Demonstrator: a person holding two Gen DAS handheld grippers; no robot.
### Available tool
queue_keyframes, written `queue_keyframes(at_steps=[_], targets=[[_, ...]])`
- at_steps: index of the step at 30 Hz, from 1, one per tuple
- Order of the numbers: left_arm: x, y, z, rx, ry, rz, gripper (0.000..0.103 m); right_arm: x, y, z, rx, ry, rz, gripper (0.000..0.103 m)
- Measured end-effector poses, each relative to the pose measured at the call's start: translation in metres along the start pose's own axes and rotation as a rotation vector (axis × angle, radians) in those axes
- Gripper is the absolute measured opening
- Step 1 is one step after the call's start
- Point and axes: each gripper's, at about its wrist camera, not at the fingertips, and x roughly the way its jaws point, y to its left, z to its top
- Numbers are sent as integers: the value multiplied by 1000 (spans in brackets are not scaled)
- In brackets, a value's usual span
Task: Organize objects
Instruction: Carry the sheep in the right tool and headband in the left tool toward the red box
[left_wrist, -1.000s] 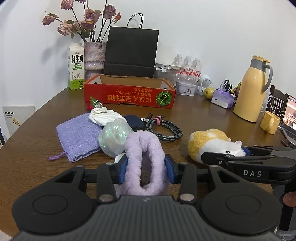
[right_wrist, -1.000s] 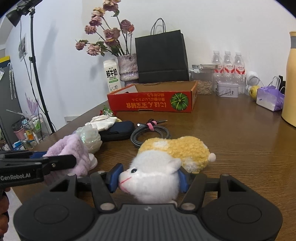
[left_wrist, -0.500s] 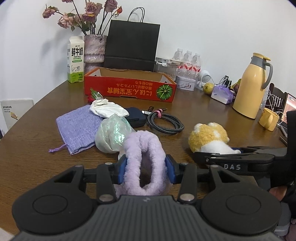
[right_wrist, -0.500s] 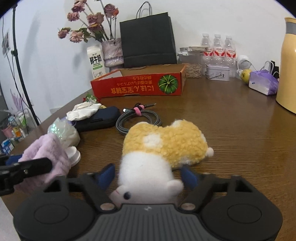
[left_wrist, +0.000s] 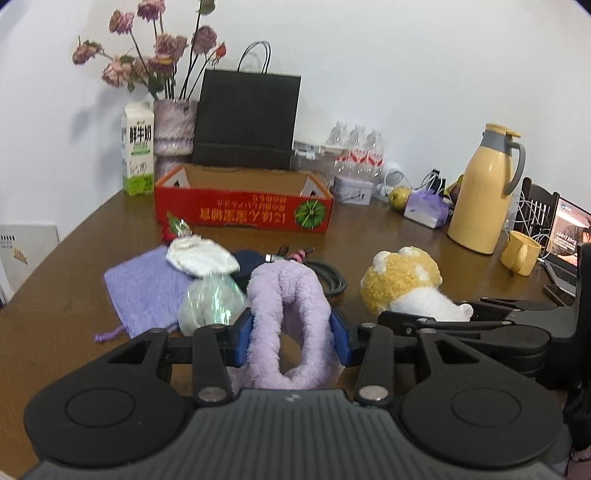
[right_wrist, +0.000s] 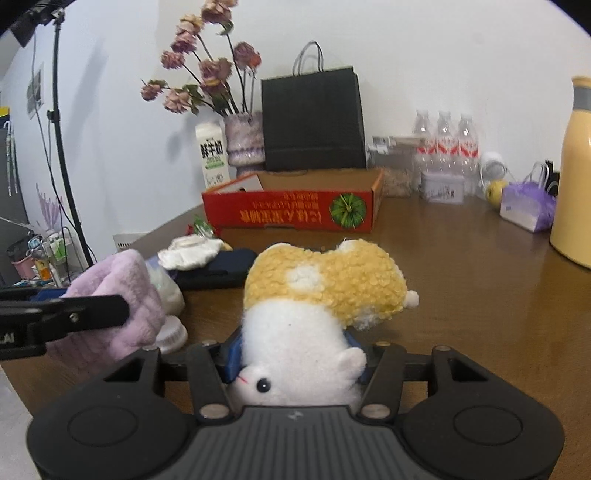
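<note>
Here, at the near edge of a cluttered wooden table (left_wrist: 424, 254), a person is working two handheld grippers at once. The left gripper (left_wrist: 291, 341) is clamping its blue pads narrowly on a fluffy purple headband (left_wrist: 286, 314), squeezing the loop from both sides. The right gripper (right_wrist: 295, 354) has just been closing, and its pads are now pressing into the white head of a yellow and white plush toy (right_wrist: 317, 291), whose yellow body is pointing away toward the far edge.

Both things are sitting close to the near edge, side by side, while the open red cardboard box (left_wrist: 243, 203) is waiting at the far edge, in front of a black paper bag (left_wrist: 247, 122). The box is probably where they belong.

To do this step well, the person should be firming both grips before lifting, since soft plush gives under the pads and can slip. Raising each piece clear of the black cable (left_wrist: 332, 277) and the shiny bag (left_wrist: 210, 299) nearby would keep the other clutter from being dragged along.
</note>
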Motion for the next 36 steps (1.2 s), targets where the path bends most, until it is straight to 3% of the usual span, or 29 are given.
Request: queue_keyframes(at_steps=[16,36], targets=[[25,23,44,-38,-43,24,44,25,15,45,-47,-52,27,52],[103,61,108,-44,-33,47,44,102,14,109,-55,-88,29,52]])
